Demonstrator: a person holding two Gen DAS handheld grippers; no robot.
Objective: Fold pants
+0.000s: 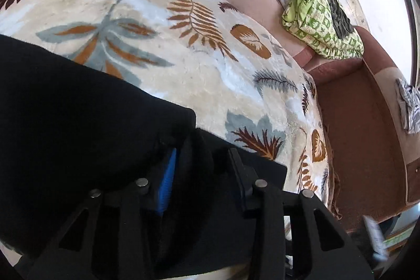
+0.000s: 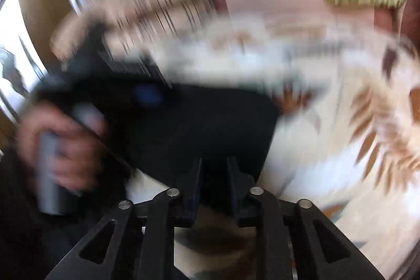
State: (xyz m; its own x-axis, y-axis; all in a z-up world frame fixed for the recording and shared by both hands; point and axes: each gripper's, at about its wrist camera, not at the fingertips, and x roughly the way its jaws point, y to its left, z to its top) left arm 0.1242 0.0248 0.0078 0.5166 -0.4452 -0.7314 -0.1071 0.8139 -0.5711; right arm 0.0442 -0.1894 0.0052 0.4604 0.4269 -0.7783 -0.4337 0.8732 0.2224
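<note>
Holding black pants (image 1: 78,109) between two hand-held grippers, a person works over a cream blanket (image 1: 183,43) printed with brown and grey leaves, spread on a sofa. The pants lie on the blanket's near side, which gives the fold a flat, soft surface.

From the left wrist camera, the left gripper (image 1: 202,169) has its fingers fairly wide apart with dark cloth bunched between them; a blue pad shows on the inner face of one finger. It seems to be gripping a thick fold of fabric near a corner of the pants, probably to carry that edge across.

The right wrist camera is heavily blurred. The right gripper (image 2: 214,175) has its fingers close together with black cloth between them, so it is likely pinching the pants too, though the blur leaves that uncertain. In this view a hand (image 2: 63,143) grasps the grey handle of the other gripper, off to the left.

At the far end of the sofa sits a pile of green patterned laundry (image 1: 323,20), well apart from the pants, perhaps set aside to keep the folding area free.
</note>
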